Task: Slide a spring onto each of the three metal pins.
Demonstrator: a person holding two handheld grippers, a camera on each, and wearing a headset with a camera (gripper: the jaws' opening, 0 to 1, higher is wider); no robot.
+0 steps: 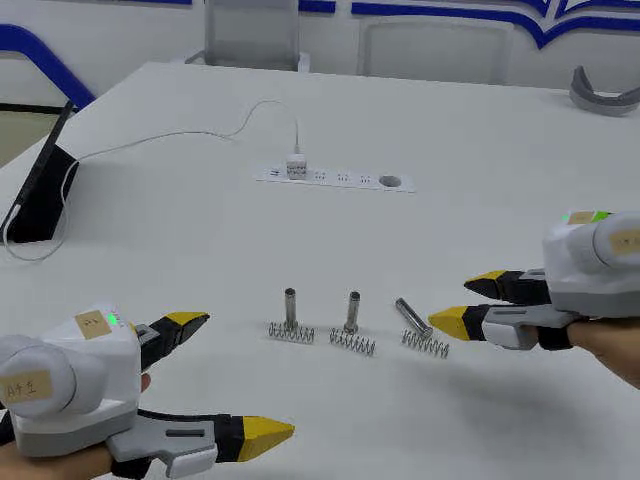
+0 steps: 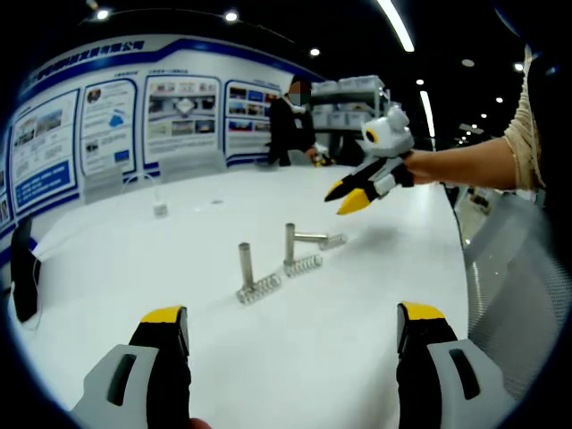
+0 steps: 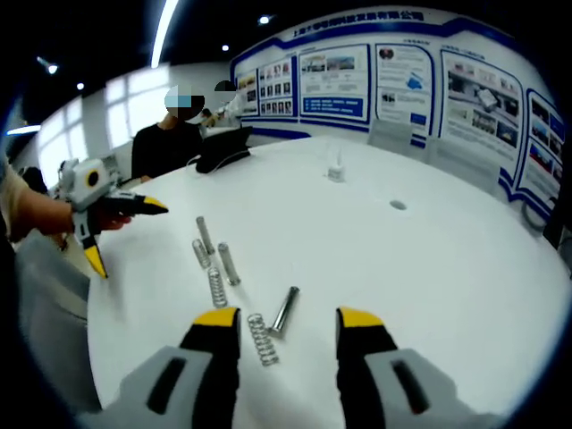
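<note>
Wide white desk (image 1: 480,140), power strip (image 1: 350,180) at its middle. Beyond the strip, two grey chairs (image 1: 250,32), then a blue-trimmed poster wall (image 2: 116,112). Ceiling lights (image 2: 393,22) overhead, and possibly shelving (image 2: 353,98) farther off.

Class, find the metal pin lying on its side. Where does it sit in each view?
Head view: lying pin, right of centre, rightmost of three.
Left gripper view: lying pin, just above centre.
Right gripper view: lying pin, low centre.
Shared landmark: the white plug.
</note>
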